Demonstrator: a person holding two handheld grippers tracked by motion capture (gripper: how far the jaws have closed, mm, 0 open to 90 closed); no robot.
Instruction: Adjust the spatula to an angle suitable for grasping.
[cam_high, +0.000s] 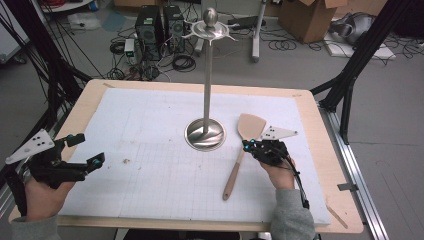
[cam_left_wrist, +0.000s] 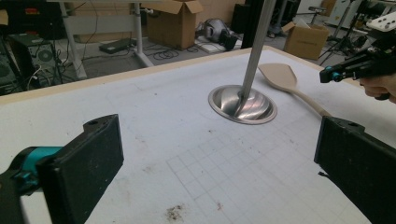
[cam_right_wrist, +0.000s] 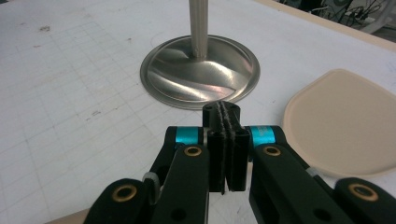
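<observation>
A metal stand (cam_high: 205, 131), a tall pole on a round, dished base, rises near the middle of the white gridded mat (cam_high: 150, 170) and serves as the landmark here. A wooden spatula (cam_high: 242, 150) lies flat on the mat just to the right of the stand's base, its broad blade level with the base and close beside it, its handle running back toward the person.

The right gripper (cam_high: 246, 144) sits over the spatula's neck, to the right of the base, tips aimed toward the stand. Its two jaws are pressed flat together, pad against pad, with nothing between them; whether they touch the spatula cannot be told.

The left gripper (cam_high: 86, 150) is held well to the left of the stand, at the mat's near-left edge. Its jaws stand wide apart and hold nothing.
</observation>
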